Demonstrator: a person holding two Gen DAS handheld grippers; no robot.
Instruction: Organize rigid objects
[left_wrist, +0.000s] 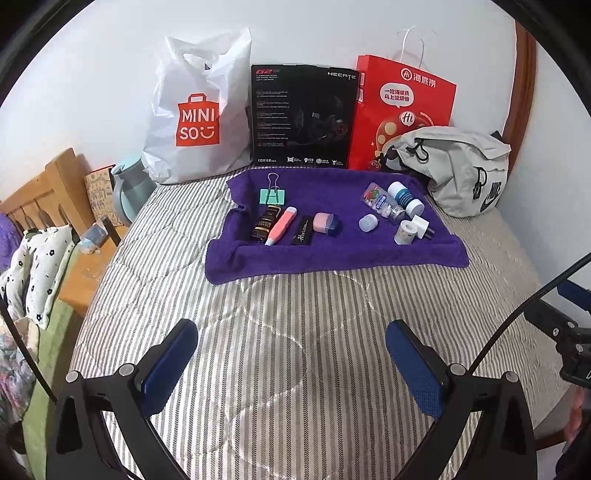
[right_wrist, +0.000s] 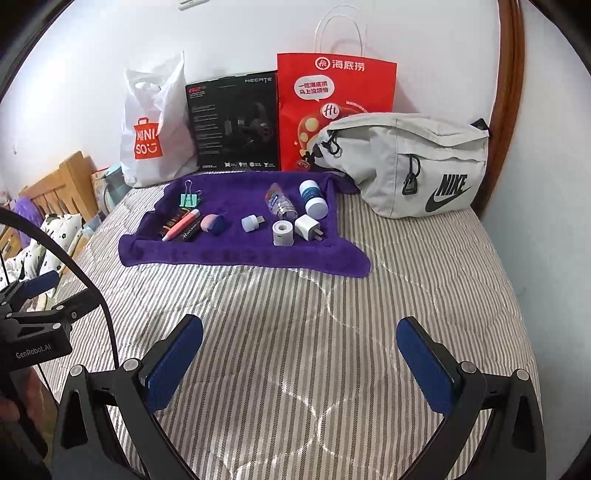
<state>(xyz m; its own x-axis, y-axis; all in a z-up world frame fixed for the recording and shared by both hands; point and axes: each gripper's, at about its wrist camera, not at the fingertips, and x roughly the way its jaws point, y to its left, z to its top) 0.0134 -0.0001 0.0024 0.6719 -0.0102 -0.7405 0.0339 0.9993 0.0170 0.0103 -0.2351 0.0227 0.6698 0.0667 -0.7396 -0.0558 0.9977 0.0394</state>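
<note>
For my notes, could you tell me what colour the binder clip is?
Mint green binder clip, clearest in the left wrist view.

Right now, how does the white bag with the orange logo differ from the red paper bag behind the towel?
The white bag is soft, crinkled plastic with cut-out handles; the red paper bag is stiff, flat-sided, with thin loop handles. The white bag stands left of the black box, the red one right. Both stand against the wall.
</note>
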